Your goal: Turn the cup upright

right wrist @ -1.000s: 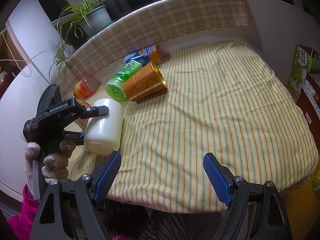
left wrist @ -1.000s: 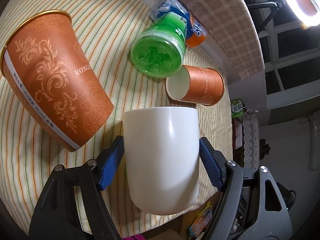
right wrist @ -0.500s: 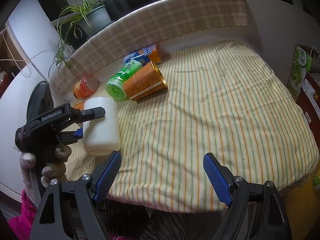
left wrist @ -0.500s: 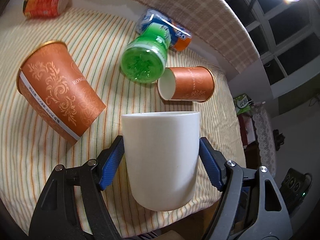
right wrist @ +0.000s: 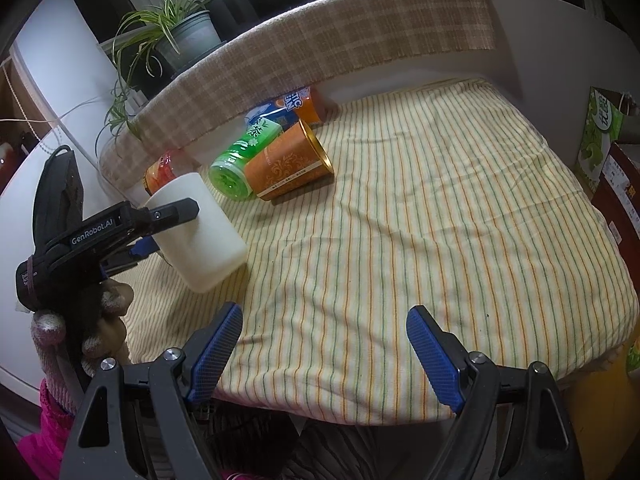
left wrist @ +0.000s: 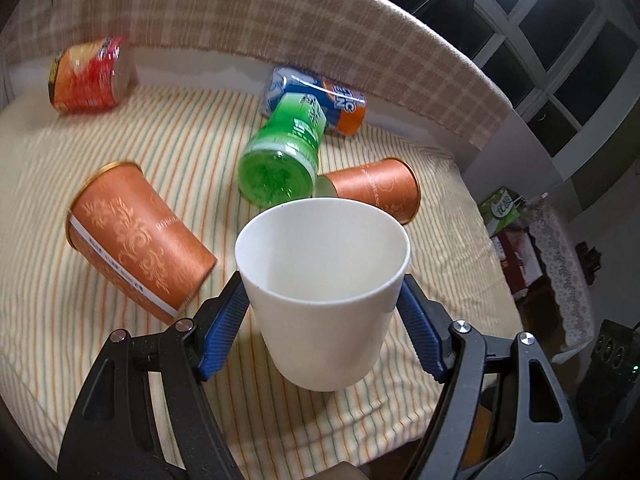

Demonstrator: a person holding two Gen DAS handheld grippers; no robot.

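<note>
My left gripper (left wrist: pixel 322 312) is shut on a plain white cup (left wrist: pixel 324 304). The cup's open mouth faces up and toward the camera, and its inside is bare. In the right wrist view the same white cup (right wrist: pixel 204 236) is held tilted over the left part of the striped cloth by the left gripper (right wrist: pixel 160 224), mouth up and to the left, base down toward the cloth. My right gripper (right wrist: pixel 324 344) is open and holds nothing, above the table's front edge.
On the striped cloth (left wrist: pixel 192 152) lie two orange paper cups on their sides (left wrist: pixel 136 240) (left wrist: pixel 376 188), a green bottle (left wrist: pixel 284 156), a blue-orange can (left wrist: pixel 320 96) and a red-orange can (left wrist: pixel 88 76). A plaid-covered ledge (right wrist: pixel 320 40) and a potted plant (right wrist: pixel 184 28) stand behind.
The left gripper has turned the white cup from mouth-down toward upright; its open mouth now shows. The right gripper has not moved.
</note>
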